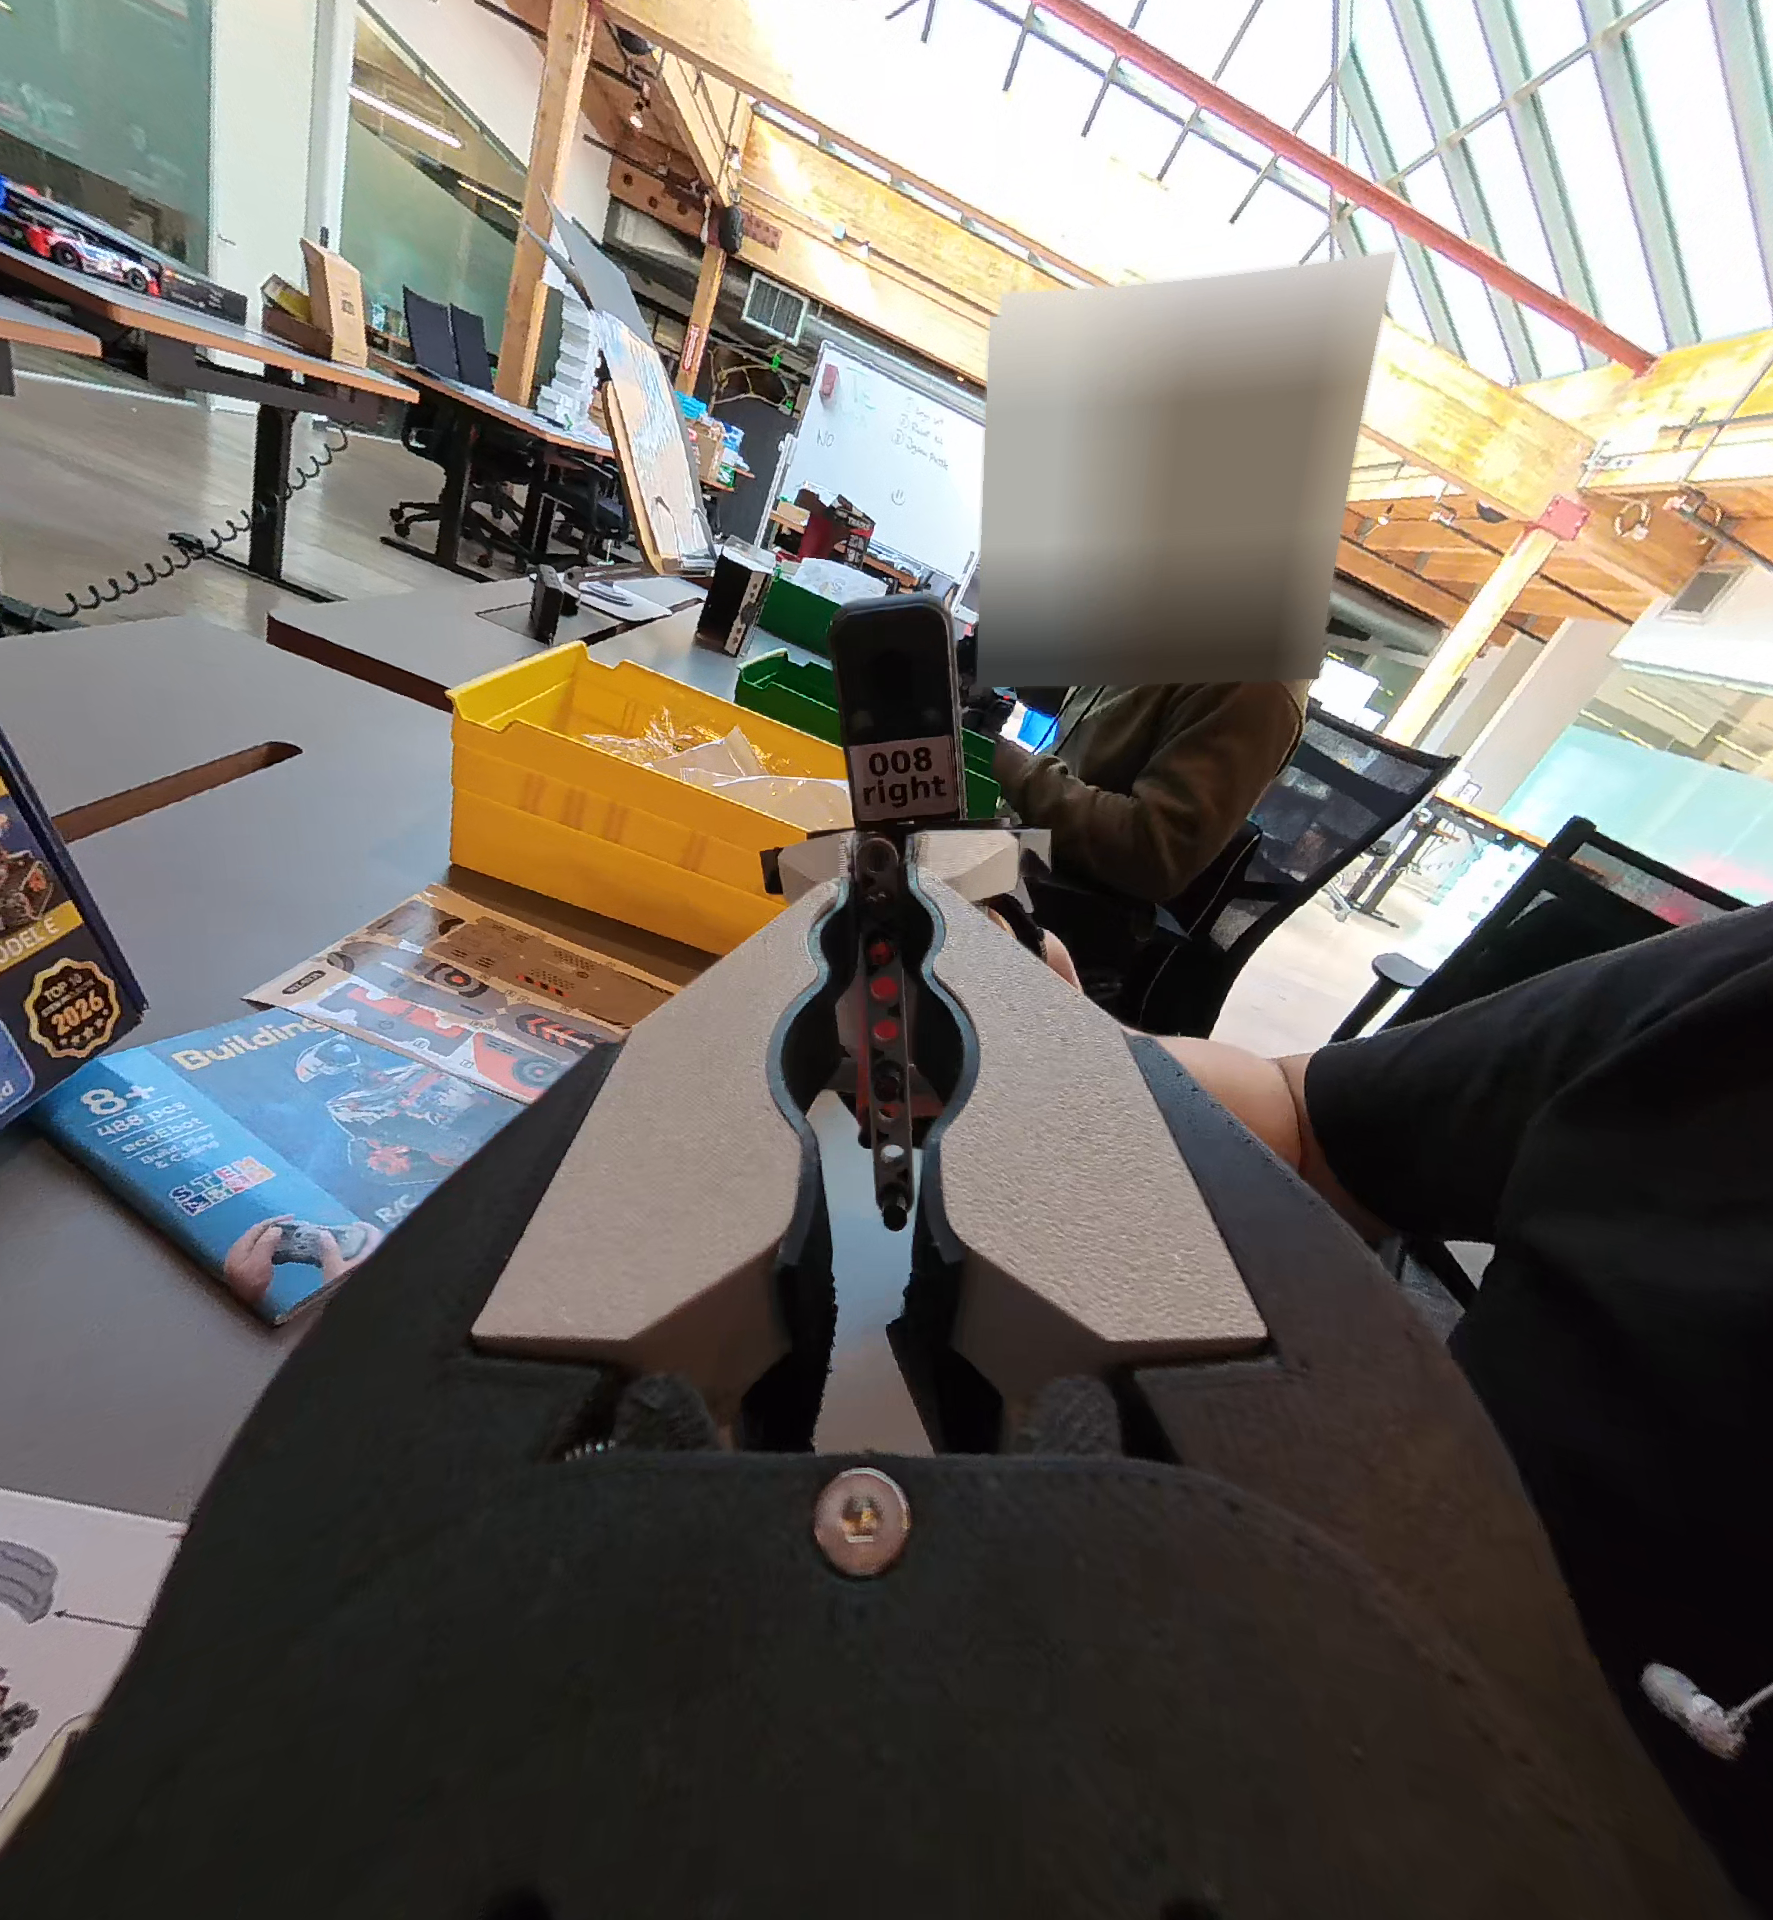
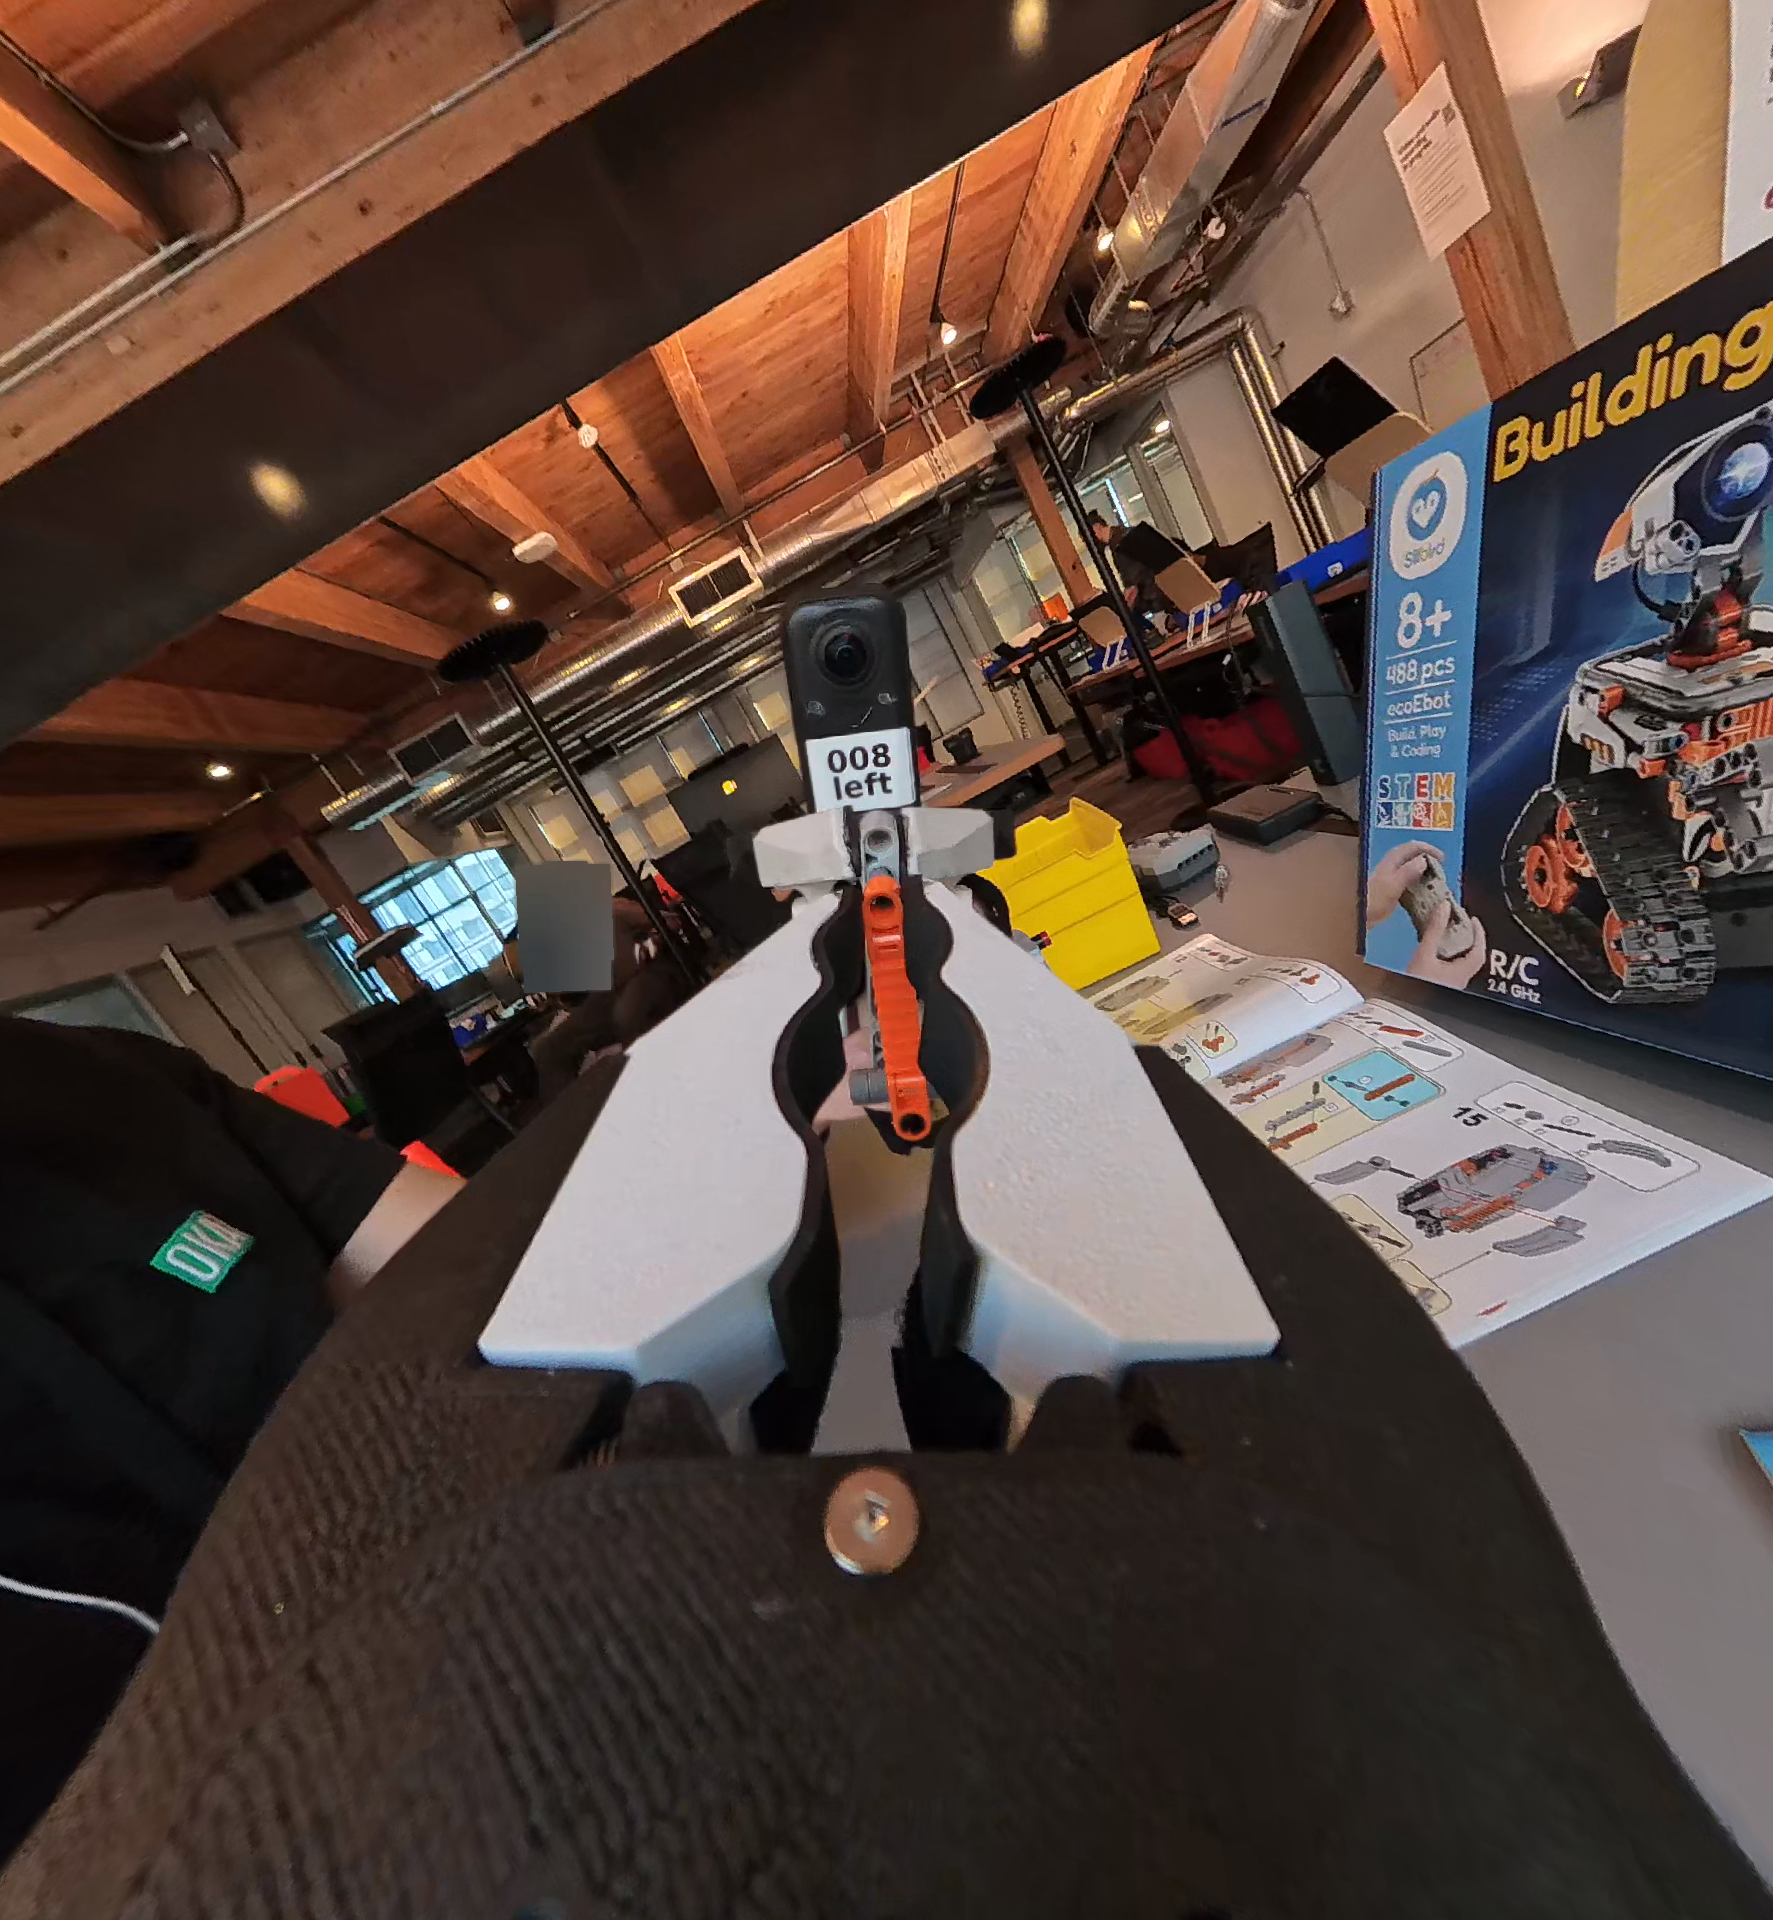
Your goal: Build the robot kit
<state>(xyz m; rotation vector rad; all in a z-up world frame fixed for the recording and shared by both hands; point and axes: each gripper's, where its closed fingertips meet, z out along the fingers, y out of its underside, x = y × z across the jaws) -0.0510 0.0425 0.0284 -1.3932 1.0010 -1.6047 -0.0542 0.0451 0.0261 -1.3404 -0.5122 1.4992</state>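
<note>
The left tool (image 1: 877, 883) and the right tool (image 2: 877, 888) are raised above the counter (image 1: 186, 894) and face each other tip to tip, each with its fingers drawn together and clamped on the same small assembly of building pieces. In the left wrist view that assembly shows as a dark grey perforated beam (image 1: 884, 1023) with red pins in several of its holes, running lengthways down the gap between the fingers; in the right wrist view an orange beam (image 2: 892, 1013) lies along the grey one, with a small grey connector (image 2: 869, 1086) at its near end. As a judgement, the two beams are already joined or being pressed together, so the build is partly under way, with most of the kit unassembled. On the counter, an instruction booklet (image 2: 1433, 1153) lies open near the front edge, beside the upright kit box (image 2: 1630, 717). A closed blue booklet (image 1: 279, 1132) and a sticker sheet (image 1: 487, 987) lie further along, in front of a yellow bin (image 1: 591, 790) holding clear bags of parts. Another person sits beyond the far edge.
</note>
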